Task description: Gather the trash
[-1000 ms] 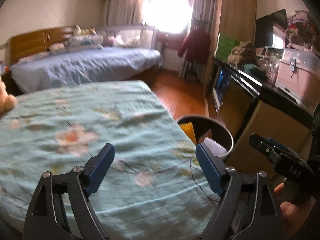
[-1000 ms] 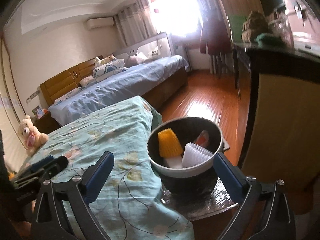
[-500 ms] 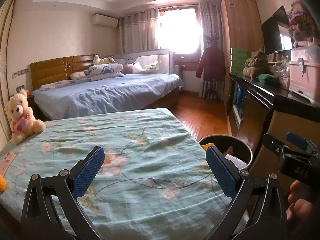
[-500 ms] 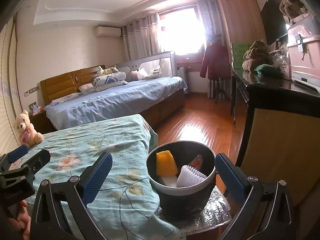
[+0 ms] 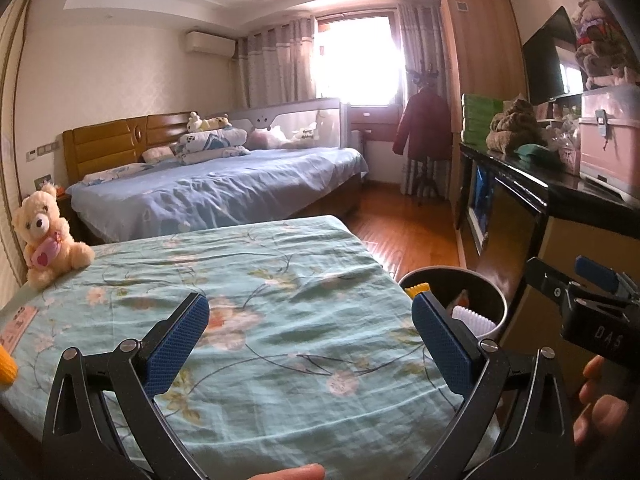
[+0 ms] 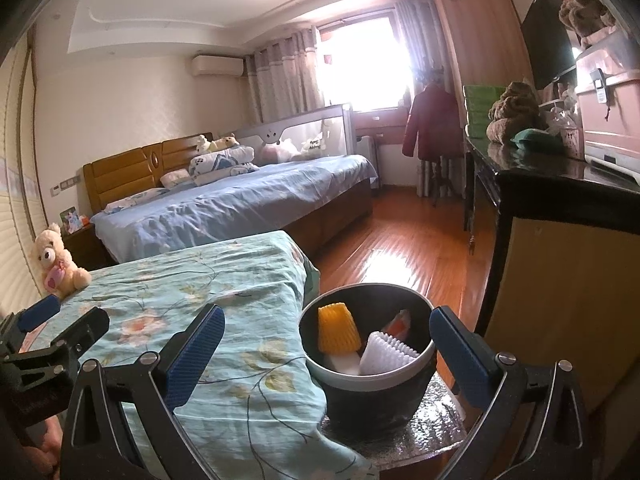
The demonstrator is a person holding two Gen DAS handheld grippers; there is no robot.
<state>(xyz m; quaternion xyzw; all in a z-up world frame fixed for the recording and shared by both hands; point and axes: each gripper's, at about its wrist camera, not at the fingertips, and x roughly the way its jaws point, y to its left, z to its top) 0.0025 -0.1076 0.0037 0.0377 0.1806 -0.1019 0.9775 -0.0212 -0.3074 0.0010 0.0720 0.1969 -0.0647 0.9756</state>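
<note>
A dark trash bin [image 6: 376, 404] with a pale rim stands on the floor beside the bed's right corner. Inside it lie a yellow foam net [image 6: 337, 328], a white foam net [image 6: 386, 354] and a red wrapper [image 6: 400, 322]. My right gripper [image 6: 327, 318] hovers open just before the bin, nothing between its fingers. My left gripper [image 5: 310, 312] is wide open over the floral bed sheet [image 5: 260, 280], holding nothing. A yellow piece [image 5: 7, 364] lies at the sheet's far left edge. The bin [image 5: 486, 292] shows past the left gripper's right finger, with the right gripper [image 5: 568, 276] beyond it.
A teddy bear [image 5: 44, 236] sits at the sheet's back left corner. A second bed with blue covers [image 5: 224, 192] stands behind. A black cabinet [image 6: 560, 200] with boxes on top lines the right side. A silver mat [image 6: 424, 432] lies under the bin on the wooden floor.
Both views have tilted up from the sheet and bin to take in the room. The left jaws have spread a little wider. The yellow piece has come into view at the left edge.
</note>
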